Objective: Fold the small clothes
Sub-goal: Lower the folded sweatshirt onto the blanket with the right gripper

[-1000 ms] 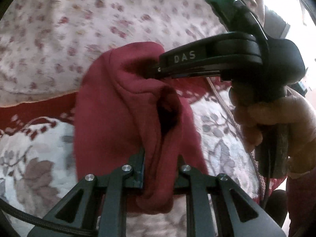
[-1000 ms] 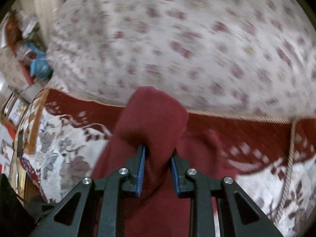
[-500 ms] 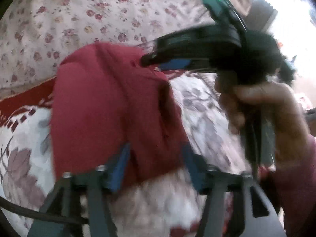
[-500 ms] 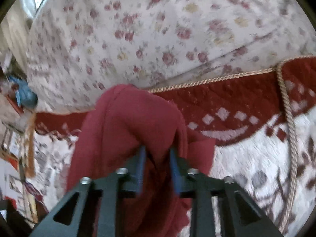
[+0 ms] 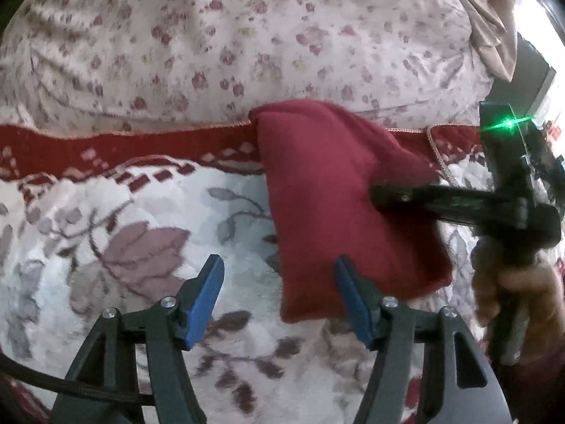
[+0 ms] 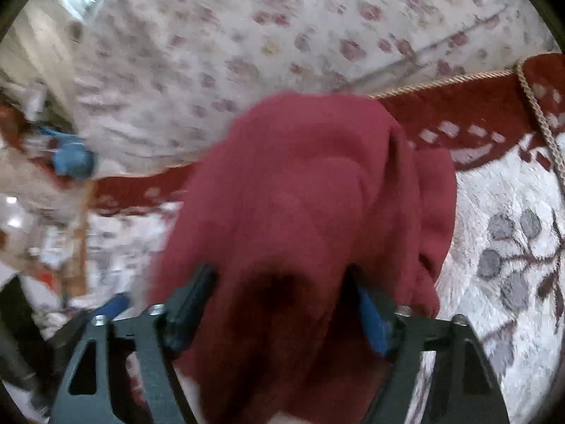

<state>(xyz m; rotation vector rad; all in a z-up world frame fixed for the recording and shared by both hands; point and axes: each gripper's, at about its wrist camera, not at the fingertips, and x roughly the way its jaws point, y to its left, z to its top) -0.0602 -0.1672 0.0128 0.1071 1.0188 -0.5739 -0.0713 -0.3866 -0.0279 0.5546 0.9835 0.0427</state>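
A dark red small garment [image 5: 339,212] lies folded on a white rug with grey and maroon leaf patterns [image 5: 141,233]. My left gripper [image 5: 279,300] is open and empty, just in front of the garment's near left corner; its right fingertip [image 5: 348,289] overlaps the cloth edge. My right gripper [image 6: 282,304] has its jaws spread wide with the red garment [image 6: 310,190] bunched between and over them. In the left wrist view the right gripper [image 5: 381,198] rests against the garment's right side.
A large floral-print cushion [image 5: 229,35] lies behind the rug's red border [image 5: 106,148]. A braided cord [image 6: 540,116] runs along the rug edge. A blue object [image 6: 70,159] and clutter lie at far left in the right wrist view.
Both grippers have opened and let go of the garment. It has dropped flat onto the rug, and my left gripper has drawn back to the left.
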